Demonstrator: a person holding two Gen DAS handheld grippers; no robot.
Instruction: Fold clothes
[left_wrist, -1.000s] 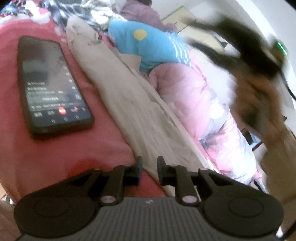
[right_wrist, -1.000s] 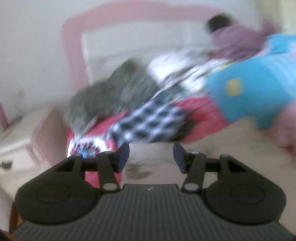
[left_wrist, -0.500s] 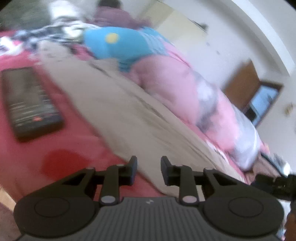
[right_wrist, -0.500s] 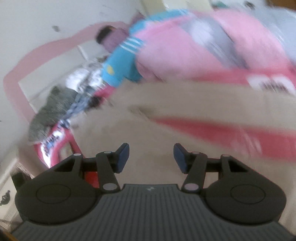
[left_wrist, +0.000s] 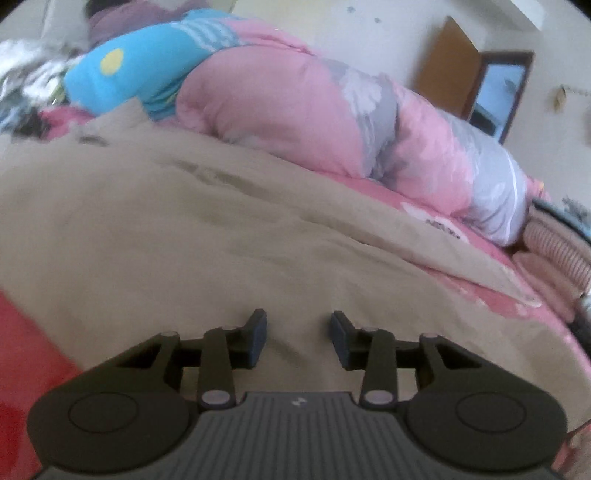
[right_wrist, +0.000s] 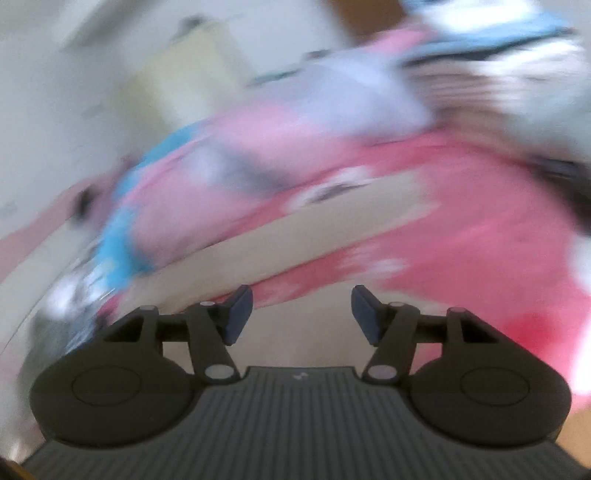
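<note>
The beige garment lies spread across the near part of the bed, running from the near edge toward the far side, where a tapering part ends close to the bed's right edge. It appears thin, soft and light, with shallow creases; in judgement it will drape and slide under a pinch rather than hold any shape. A hem or corner at the garment's border looks the soundest place to take hold, since the flat middle offers little to grip.

The left gripper hovers low over the garment near the bed's near edge, fingers apart, nothing between them. The right gripper is also spread wide and empty; its view is heavily blurred, and the beige garment shows ahead of it.

The bed carries a pink sheet. A pink quilt and a blue pillow are heaped along the far edge. Beyond stand pale walls and a brown door.
</note>
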